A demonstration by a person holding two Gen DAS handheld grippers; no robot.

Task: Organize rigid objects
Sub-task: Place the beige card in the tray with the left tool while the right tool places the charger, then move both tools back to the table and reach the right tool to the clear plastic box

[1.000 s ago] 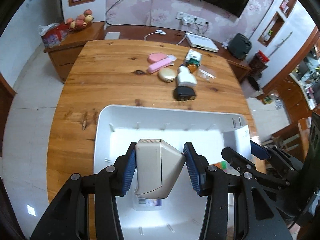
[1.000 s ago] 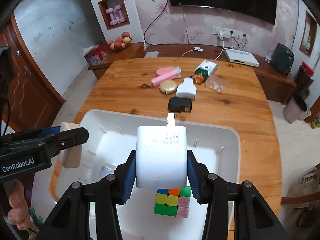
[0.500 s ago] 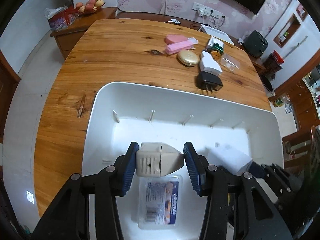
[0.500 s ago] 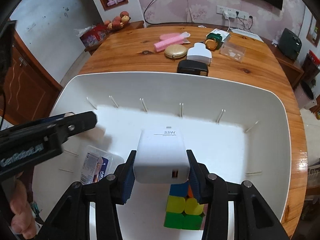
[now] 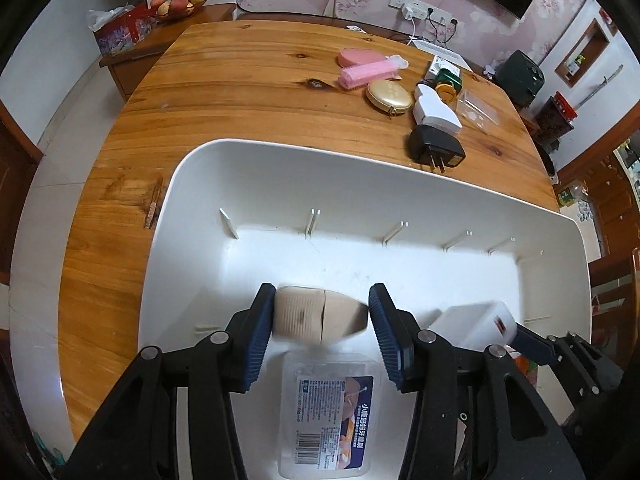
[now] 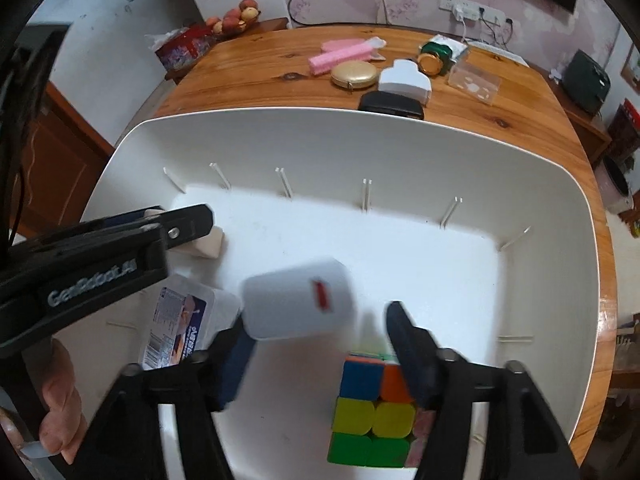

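Note:
Both grippers are down inside the white bin [image 5: 280,168]. My left gripper [image 5: 322,332] stands open around a beige plug adapter [image 5: 320,316], which looks blurred and loose between the pads. My right gripper [image 6: 320,344] is open; the white 33W charger [image 6: 298,300] is blurred and tilted, touching only the left finger. It also shows in the left wrist view [image 5: 472,324]. A colour cube [image 6: 372,404] and a clear plastic box with a label [image 5: 328,412] lie on the bin floor.
On the wooden table [image 5: 240,80] beyond the bin lie a black plug [image 5: 436,148], a white adapter [image 5: 434,112], a gold compact [image 5: 390,96], pink items [image 5: 368,72], a green jar [image 5: 446,82] and a clear case [image 5: 478,108].
Both grippers have gone deeper into the bin and opened. The beige adapter and the white charger have come loose from the pads; the charger has tipped over to the left.

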